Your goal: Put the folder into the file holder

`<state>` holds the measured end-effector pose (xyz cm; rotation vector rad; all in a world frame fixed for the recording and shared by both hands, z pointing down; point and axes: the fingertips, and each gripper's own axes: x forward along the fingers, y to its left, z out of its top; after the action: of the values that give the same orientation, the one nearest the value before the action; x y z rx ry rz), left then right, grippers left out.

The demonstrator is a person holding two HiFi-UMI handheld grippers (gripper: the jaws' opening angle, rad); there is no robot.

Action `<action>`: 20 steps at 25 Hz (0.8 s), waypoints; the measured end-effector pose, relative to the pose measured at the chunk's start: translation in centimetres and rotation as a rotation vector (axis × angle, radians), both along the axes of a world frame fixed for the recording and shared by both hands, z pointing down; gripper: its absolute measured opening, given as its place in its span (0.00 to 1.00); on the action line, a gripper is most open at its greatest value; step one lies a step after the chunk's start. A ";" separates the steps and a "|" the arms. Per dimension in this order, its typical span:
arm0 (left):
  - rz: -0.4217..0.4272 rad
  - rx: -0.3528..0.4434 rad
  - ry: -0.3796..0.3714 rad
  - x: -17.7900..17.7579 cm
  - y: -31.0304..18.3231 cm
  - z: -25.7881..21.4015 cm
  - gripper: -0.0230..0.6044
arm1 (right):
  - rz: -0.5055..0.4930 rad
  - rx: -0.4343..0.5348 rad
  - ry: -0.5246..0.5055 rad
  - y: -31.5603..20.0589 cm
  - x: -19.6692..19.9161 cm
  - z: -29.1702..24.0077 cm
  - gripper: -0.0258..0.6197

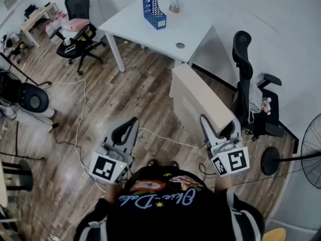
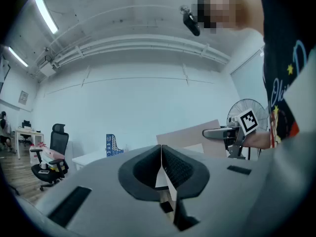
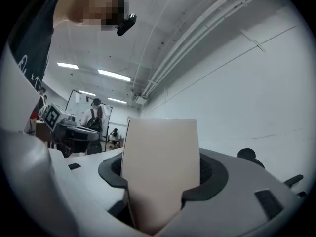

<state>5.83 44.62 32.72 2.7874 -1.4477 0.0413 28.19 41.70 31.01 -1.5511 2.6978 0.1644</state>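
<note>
far left, near the back wall: black office chair (image 1: 77, 29) with pink things on its seat. lower left: left gripper (image 1: 131, 126), level over the wood floor (image 1: 125, 89), jaws pressed together with nothing between. top middle: blue file holder (image 1: 153, 8), upright on the white desk (image 1: 130, 26), well apart from both grippers. right of middle: beige folder (image 1: 200, 97), held off the floor, near end clamped between the jaws of the right gripper (image 1: 218, 129), far end pointing toward the desk. just beside it: second black chair (image 1: 246, 84). far right: standing fan (image 1: 308, 149).
</note>
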 end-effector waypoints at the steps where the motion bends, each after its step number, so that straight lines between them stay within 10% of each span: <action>1: 0.002 0.001 -0.001 0.1 0.1 0.0 0.04 | 0.003 0.001 0.000 0.1 0.0 0.0 0.46; 20: 0.023 0.002 0.011 -1.7 -0.1 0.2 0.04 | 0.033 -0.033 -0.043 0.3 -1.0 0.0 0.46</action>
<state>4.13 44.51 32.89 2.8007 -1.4147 0.0247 27.19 41.99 31.00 -1.5899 2.6562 0.0867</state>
